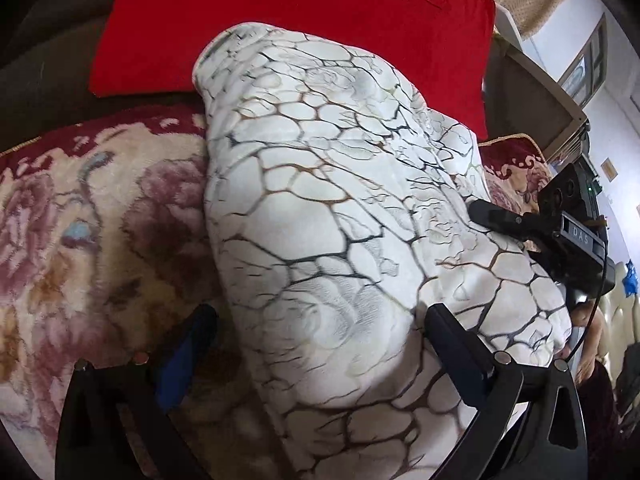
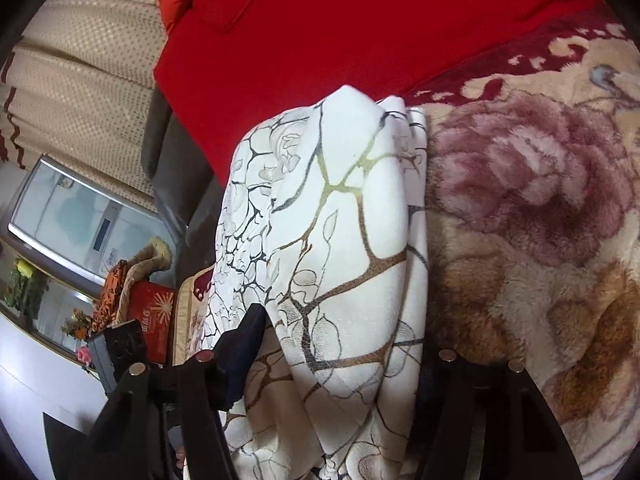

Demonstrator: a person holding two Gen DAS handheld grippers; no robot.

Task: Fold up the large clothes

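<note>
White crackle-patterned cloth with black and gold veins (image 1: 340, 220), bunched in a mound on the plush floral blanket (image 1: 80, 220), red cushion (image 1: 300, 20) behind. Left tool (image 1: 320, 332) open, straddling the mound. Right tool (image 2: 340, 344) around a fold; grip unclear.

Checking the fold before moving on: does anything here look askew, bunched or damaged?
The white crackle-print cloth lies in a rumpled mound on the floral blanket, not flat; in the right wrist view its far end stands up in loose, uneven folds. No damage shows.

Black two-pronged fingers (image 1: 460, 344) with silver screws, "DAS"-marked right gripper (image 1: 480, 210) body.
</note>
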